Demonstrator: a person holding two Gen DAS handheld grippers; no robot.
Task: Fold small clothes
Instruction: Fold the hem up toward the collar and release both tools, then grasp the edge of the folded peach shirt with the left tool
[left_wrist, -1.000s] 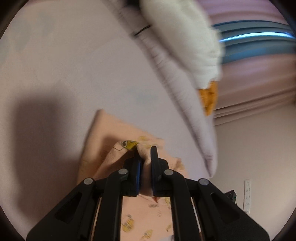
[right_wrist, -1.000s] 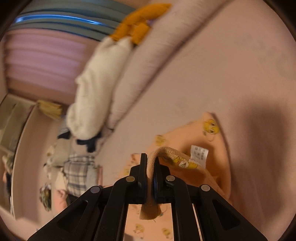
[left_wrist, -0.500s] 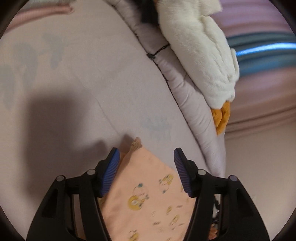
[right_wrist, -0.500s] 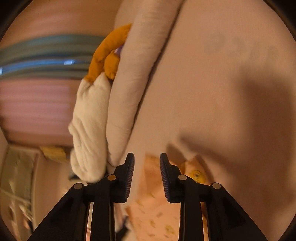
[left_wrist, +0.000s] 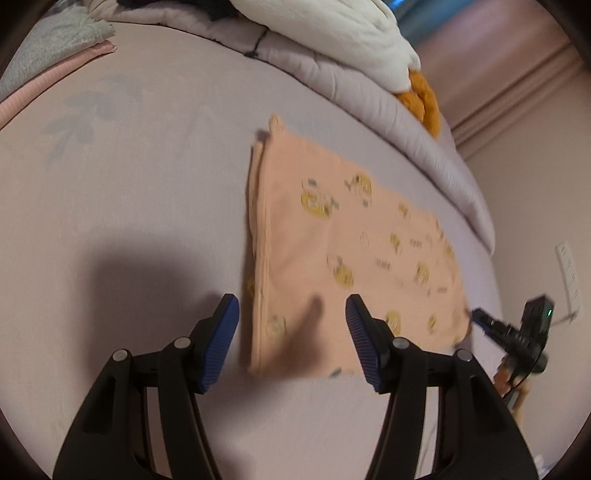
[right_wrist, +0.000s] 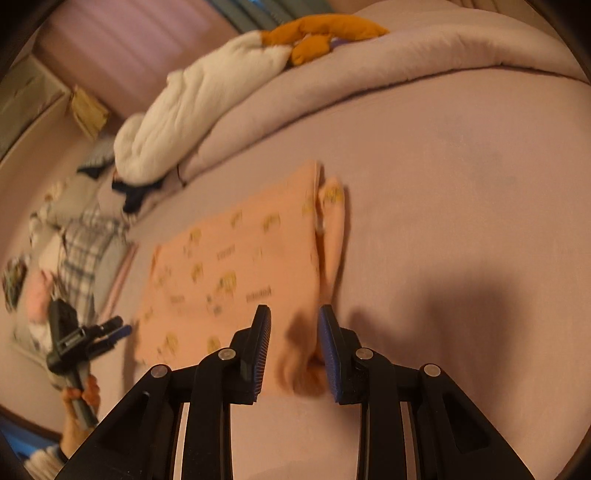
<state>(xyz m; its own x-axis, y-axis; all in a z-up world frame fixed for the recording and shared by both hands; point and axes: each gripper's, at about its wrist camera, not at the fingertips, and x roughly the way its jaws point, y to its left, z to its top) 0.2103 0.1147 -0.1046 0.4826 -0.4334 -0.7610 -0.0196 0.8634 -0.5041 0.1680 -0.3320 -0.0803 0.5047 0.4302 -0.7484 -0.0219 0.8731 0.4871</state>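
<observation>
The fingers of the left gripper stand apart with nothing between them, only hovering above the near edge of the peach garment. The right gripper is released too, its gap narrower, over the garment's near right corner without pinching it. The garment lies flat on the bed, folded into a rectangle (one layer peeks out along the side), so a fold seems just finished. At the far edge lie a rolled duvet and a white plush toy.

Bare bedsheet around folded garment
</observation>
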